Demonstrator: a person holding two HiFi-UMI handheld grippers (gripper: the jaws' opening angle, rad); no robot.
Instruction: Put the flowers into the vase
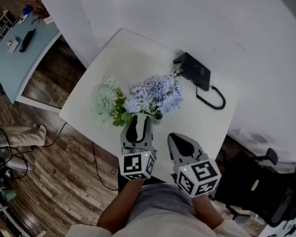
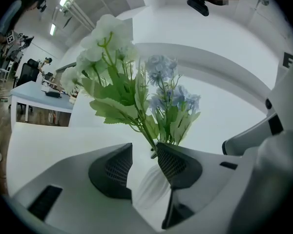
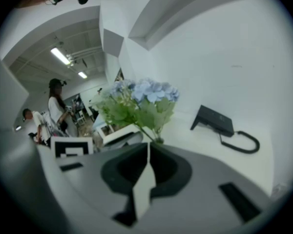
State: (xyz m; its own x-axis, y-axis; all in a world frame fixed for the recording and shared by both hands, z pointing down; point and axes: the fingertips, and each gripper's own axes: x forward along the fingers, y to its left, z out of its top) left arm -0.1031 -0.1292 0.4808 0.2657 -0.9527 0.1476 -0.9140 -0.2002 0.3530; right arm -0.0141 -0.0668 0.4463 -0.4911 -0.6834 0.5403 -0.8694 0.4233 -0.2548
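Observation:
A bunch of blue and white artificial flowers (image 1: 143,95) with green leaves stands upright on the white table (image 1: 138,48). In the left gripper view the stems (image 2: 149,130) go down into a white ribbed vase (image 2: 151,189). My left gripper (image 1: 138,125) is open, and the vase sits between its jaws close to the right-hand pad (image 2: 173,165), with a gap on the other side. From the head view the blooms hide the vase. My right gripper (image 1: 175,139) hovers just right of the left one, shut and empty, aimed at the flowers (image 3: 136,104).
A black device (image 1: 193,69) with a looped black cable (image 1: 214,98) lies on the table behind the flowers. A black office chair (image 1: 256,181) stands off the table's right side. A light blue table (image 1: 19,48) is at far left, over wood flooring.

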